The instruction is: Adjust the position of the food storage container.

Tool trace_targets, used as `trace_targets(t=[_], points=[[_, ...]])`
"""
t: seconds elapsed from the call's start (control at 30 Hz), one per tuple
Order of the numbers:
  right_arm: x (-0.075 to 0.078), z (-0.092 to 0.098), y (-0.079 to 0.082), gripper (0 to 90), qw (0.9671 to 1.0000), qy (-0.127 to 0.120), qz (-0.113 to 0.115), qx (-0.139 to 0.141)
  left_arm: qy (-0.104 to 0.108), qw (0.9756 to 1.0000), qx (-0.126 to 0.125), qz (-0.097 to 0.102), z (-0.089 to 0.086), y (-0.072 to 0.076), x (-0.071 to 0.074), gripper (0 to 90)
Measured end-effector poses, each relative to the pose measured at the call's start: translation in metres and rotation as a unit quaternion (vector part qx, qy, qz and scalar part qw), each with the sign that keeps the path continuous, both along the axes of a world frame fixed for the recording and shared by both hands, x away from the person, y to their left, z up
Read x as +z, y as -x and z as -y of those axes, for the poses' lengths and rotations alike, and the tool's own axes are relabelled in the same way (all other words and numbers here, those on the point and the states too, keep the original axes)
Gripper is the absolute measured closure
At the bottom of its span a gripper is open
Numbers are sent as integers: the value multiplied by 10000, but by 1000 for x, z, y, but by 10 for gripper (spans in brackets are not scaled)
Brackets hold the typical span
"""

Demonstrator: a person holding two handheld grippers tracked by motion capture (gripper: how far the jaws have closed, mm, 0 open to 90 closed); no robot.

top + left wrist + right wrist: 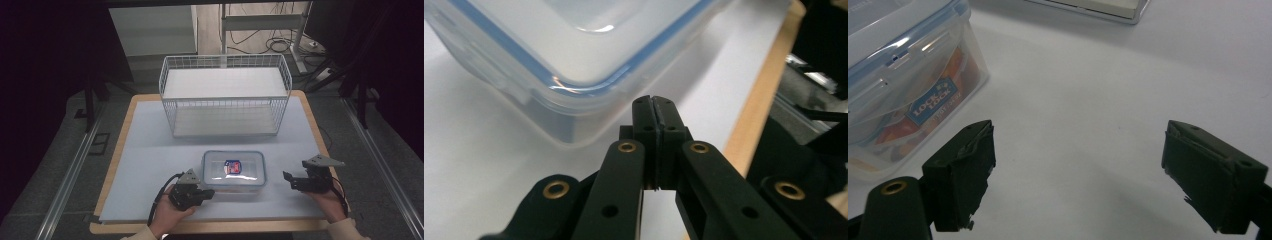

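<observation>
Nearest the camera, close to the front edge of the worktop (150, 150), the left hand-held gripper (206, 193) has its jaws pressed flat together with nothing between them, their tip just beside the front left corner of the clear rectangular plastic container with a blue-rimmed snap lid (233, 170). From the left gripper view that corner (574, 90) looms right ahead of the closed tip (655, 107). The right hand-held gripper (290, 180) sits near the front right corner of the worktop, jaws spread wide and empty, apart from the container's right side; in its own view the container (908, 95) lies off to the left of the open jaws (1078, 165).

That container stands flat, lid on, in the front middle of the worktop, before the white wire basket (225, 95) toward the back edge.

It looks stiff but smooth and rather slippery, probably light, with only a printed card or packet visible inside. The walls may flex under a hard pinch. Its rim and the side latches seem the surest purchase; taking it across the short sides, one gripper at each end, should hold it level.
</observation>
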State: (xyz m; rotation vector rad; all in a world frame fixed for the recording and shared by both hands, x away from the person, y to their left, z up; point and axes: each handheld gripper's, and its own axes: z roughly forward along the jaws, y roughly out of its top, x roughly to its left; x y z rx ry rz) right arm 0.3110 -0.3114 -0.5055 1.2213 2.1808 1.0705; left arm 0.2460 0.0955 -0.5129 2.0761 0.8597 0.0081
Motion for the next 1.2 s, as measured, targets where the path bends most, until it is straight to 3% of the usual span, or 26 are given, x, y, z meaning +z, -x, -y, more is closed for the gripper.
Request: trace_targets(t=[0.1, 0.2, 0.37, 0.57, 0.63, 0.77, 0.93, 1.2], points=[[1, 1, 1, 139, 10000, -29, 20, 0, 35, 9999, -38, 134, -6, 10, 7, 899], [2, 2, 0, 138, 10000, -46, 35, -8, 241, 9993, 162, 231, -22, 15, 17, 898], [3, 2, 0, 139, 9999, -127, 20, -41, 596, 9962, 613, 178, -51, 1, 26, 893], [4, -1, 1, 139, 9996, -272, 5, -12, 594, 9902, 1256, 142, -77, -15, 23, 852], [4, -3, 1, 138, 9995, -329, -27, 21, 593, 9869, 1493, 119, -84, -18, 20, 788], [7, -7, 2, 138, 9991, -404, 6, 120, 551, 9835, 1721, 3, -90, -24, 16, 614], [7, -7, 5, 136, 9990, -422, 17, 148, 521, 9812, 1854, -81, -87, -29, 16, 337], [10, -7, 9, 131, 9988, -440, 45, 216, 614, 9784, 1968, -169, -87, -34, 17, 210]])
